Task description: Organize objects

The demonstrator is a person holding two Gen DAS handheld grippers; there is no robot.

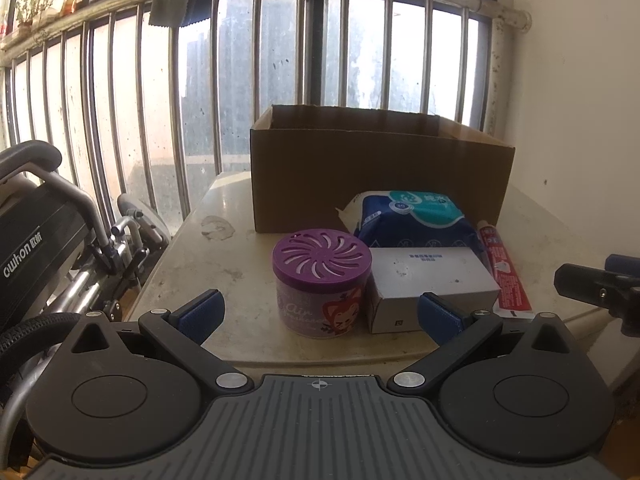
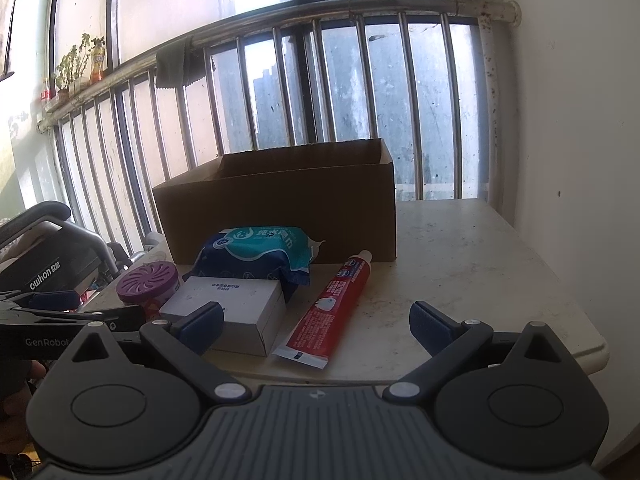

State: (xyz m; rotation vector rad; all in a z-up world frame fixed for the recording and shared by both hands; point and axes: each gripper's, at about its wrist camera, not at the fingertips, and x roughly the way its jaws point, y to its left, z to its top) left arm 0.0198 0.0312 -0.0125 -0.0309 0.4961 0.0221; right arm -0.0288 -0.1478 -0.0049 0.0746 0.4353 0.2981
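Observation:
An open cardboard box (image 1: 360, 172) (image 2: 280, 212) stands at the back of a pale table (image 1: 224, 264) (image 2: 472, 256). In front of it lie a blue-and-teal wipes pack (image 1: 416, 216) (image 2: 256, 252), a white carton (image 1: 428, 284) (image 2: 236, 304), a purple-lidded air freshener tub (image 1: 322, 284) (image 2: 148, 280) and a red toothpaste tube (image 1: 506, 274) (image 2: 336, 304). My left gripper (image 1: 320, 316) is open just short of the tub and carton. My right gripper (image 2: 316, 322) is open, with the tube's tail between its fingers' line, untouched.
A folded wheelchair (image 1: 60, 240) (image 2: 48, 264) stands left of the table. Metal window bars (image 1: 280, 80) run behind the box, and a white wall (image 1: 580, 120) closes the right side. The table's right half (image 2: 480, 280) holds nothing. The right gripper's finger (image 1: 596, 284) shows at the left view's edge.

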